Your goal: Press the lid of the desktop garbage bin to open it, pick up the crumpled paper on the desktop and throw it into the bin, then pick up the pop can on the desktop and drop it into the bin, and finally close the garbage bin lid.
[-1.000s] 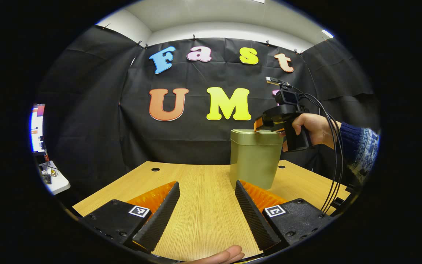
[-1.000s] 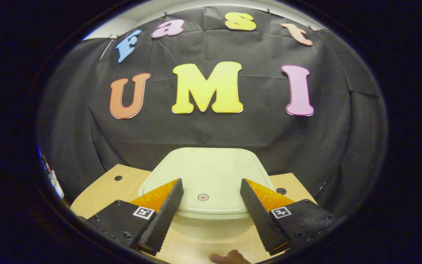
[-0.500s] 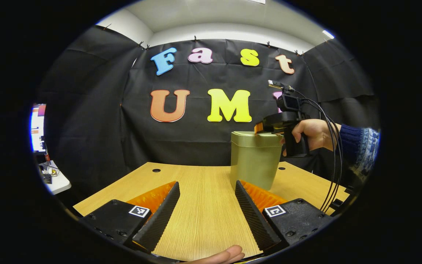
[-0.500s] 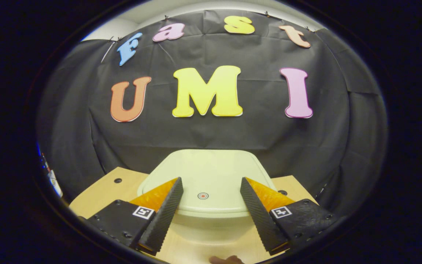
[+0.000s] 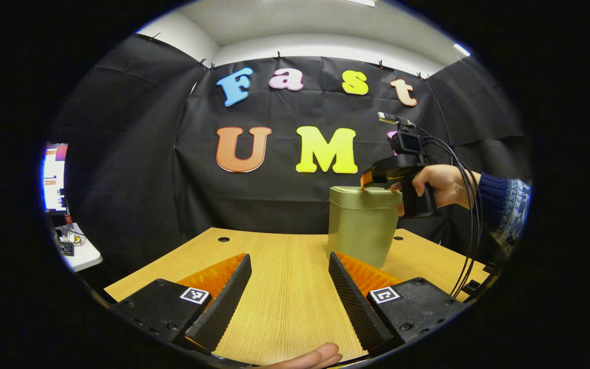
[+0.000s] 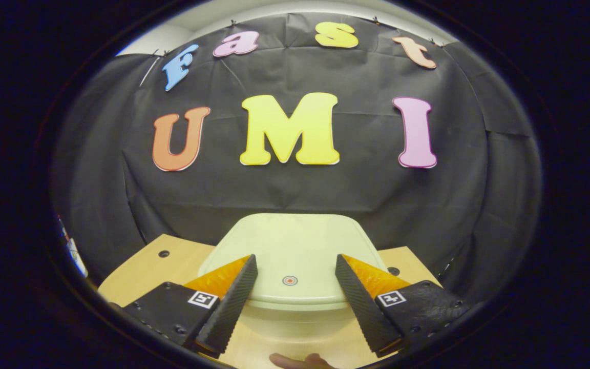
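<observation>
Over the last second little has changed: the right gripper [image 6: 291, 302] has stayed poised over the near edge of the bin's lid [image 6: 295, 246], shifting only slightly, and the lid itself looks shut, lying flat on the bin [image 5: 362, 230] as it did a second ago. In the right gripper view the small round mark [image 6: 290, 280] near the lid's front edge has slid a touch lower between the fingers, which suggests the gripper is easing up or back a little rather than bearing down harder. No paper or can lies on the counter [image 5: 285, 287] around the bin, so my reading is that this is the last step, closing the lid, and that it is done or very nearly so; whether the latch has caught I cannot tell. The right gripper is released, its jaws spread wide with the lid's front edge between and beyond them, and in the left gripper view its tip seems to touch or hover just above the bin's top, held by a hand [image 5: 441, 183]. The left gripper [image 5: 289, 297] is also released and holds nothing, low over the counter with the bin ahead of it and to its right, near but apart.
</observation>
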{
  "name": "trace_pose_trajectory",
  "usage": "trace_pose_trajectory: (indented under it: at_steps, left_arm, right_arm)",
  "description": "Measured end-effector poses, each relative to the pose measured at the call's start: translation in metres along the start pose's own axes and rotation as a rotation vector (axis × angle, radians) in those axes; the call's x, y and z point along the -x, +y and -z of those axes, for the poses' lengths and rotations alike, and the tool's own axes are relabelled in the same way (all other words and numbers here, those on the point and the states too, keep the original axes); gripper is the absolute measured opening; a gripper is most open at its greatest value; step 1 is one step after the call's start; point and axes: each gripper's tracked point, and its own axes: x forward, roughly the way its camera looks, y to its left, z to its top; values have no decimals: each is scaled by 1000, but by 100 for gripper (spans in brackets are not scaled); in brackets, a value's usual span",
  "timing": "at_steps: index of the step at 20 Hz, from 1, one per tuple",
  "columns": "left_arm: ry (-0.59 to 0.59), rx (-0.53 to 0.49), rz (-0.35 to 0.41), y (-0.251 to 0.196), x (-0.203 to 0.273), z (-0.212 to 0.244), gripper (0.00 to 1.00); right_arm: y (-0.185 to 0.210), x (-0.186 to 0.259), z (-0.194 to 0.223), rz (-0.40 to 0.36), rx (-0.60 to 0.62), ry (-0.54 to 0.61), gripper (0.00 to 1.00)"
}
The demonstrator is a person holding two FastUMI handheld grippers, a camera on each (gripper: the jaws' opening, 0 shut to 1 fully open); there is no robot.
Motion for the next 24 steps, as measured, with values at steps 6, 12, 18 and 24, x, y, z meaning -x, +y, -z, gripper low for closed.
trace_pose_trajectory:
  at_steps: [6,12,18,24]
  left_arm:
    - [-26,-18,-13,6,2,-7,98]
    - [-6,-4,-21,9,-2,0,98]
    - [-7,-17,-31,8,-4,1,98]
    - [-9,-28,-13,-7,-3,0,98]
  right_arm:
    - [4,8,-14,13,114,-27,94]
    - [2,36,-39,7,48,-107,95]
    - [-23,97,-30,5,10,-159,95]
    - [-44,178,11,10,10,-267,98]
